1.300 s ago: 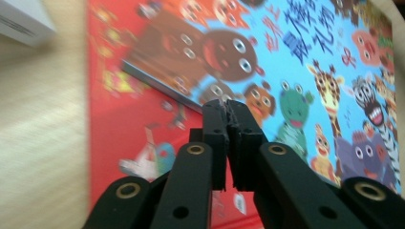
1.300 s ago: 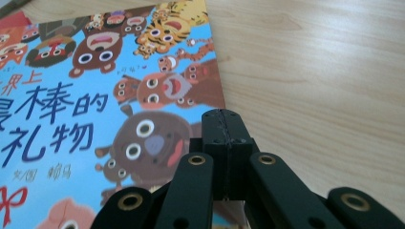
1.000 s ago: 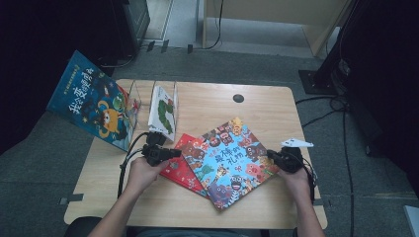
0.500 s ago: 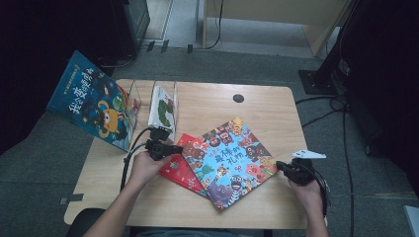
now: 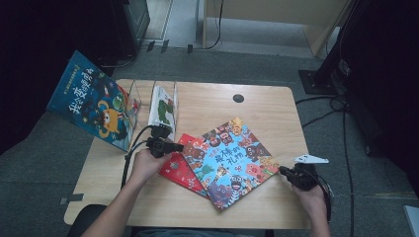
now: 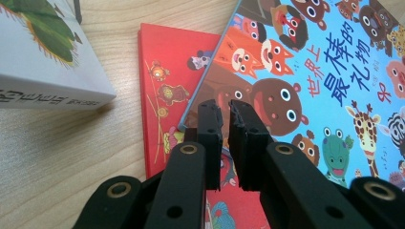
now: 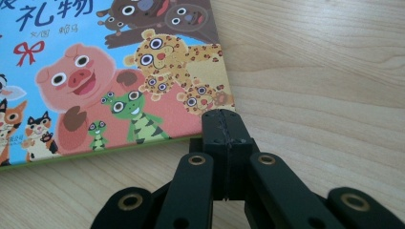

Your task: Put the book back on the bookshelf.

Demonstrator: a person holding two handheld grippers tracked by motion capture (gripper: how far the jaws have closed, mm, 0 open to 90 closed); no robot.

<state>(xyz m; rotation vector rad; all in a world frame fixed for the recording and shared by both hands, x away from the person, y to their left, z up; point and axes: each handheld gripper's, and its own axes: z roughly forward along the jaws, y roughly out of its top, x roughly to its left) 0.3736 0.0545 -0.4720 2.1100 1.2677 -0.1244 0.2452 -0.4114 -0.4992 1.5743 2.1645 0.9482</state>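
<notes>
left hand-held gripper (image 5: 174,146) sits over the left corner of the stack, jaws down to a thin slit with nothing between them; its own view puts the tips (image 6: 225,112) above the spot where the blue book (image 5: 234,160) overlaps the red book (image 5: 179,168). right hand-held gripper (image 5: 283,171) hangs just off the blue book's right corner, jaws pressed flat together, empty; in its view the tips (image 7: 224,125) are just beside the green-edged corner of the blue book (image 7: 110,71), over bare wood. the blue book lies face up, turned like a diamond, mid tabletop (image 5: 207,106), covering most of the red book (image 6: 165,76), whose left strip and lower corner show. the blue book's lowest corner comes close to the near table edge; its right corner has open wood before the right edge. the far half of the tabletop is bare apart from a dark round hole (image 5: 238,98). at the far left, a clear rack (image 5: 143,96) holds 1 white book (image 5: 161,106) leaning upright; that white book (image 6: 43,47) lies near the red book's top corner, a band of wood between them. a big blue picture book (image 5: 94,101) leans at the rack's left, overhanging the table's left edge.
</notes>
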